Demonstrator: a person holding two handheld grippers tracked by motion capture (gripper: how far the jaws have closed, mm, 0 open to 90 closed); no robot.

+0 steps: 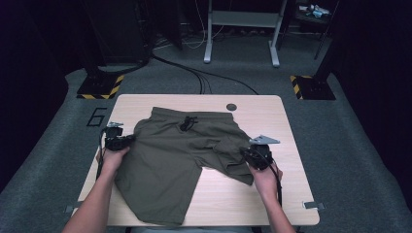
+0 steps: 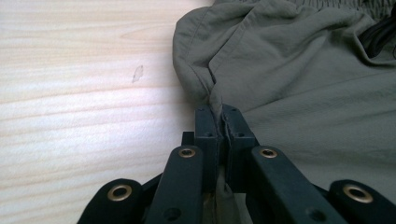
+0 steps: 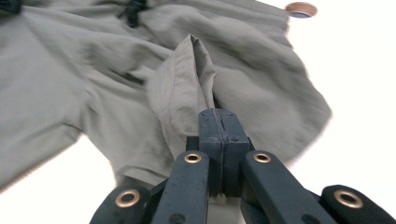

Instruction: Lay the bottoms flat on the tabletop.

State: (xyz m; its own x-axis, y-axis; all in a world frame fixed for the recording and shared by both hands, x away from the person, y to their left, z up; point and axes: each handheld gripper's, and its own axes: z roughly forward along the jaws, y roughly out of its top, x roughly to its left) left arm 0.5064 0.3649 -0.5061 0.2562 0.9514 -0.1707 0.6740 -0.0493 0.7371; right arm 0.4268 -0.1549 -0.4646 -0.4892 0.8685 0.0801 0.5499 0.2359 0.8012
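Observation:
A pair of olive-green shorts [image 1: 175, 150] lies spread on the light wooden table [image 1: 272, 116], waistband at the far side with a black drawstring [image 1: 187, 123]. My left gripper [image 1: 118, 141] is shut on the shorts' left side edge; in the left gripper view the fabric [image 2: 299, 74] is pinched between the closed jaws [image 2: 221, 116]. My right gripper [image 1: 256, 154] is shut on the hem of the right leg, which is folded up and lifted off the table; the right gripper view shows that fold of cloth [image 3: 187, 88] rising from its closed jaws [image 3: 219, 120].
A round grommet hole [image 1: 231, 107] sits near the table's far edge. Beyond the table are a grey floor, black cables [image 1: 204, 77], a white frame's legs [image 1: 243, 29] and two stands with yellow-black striped bases [image 1: 99, 87].

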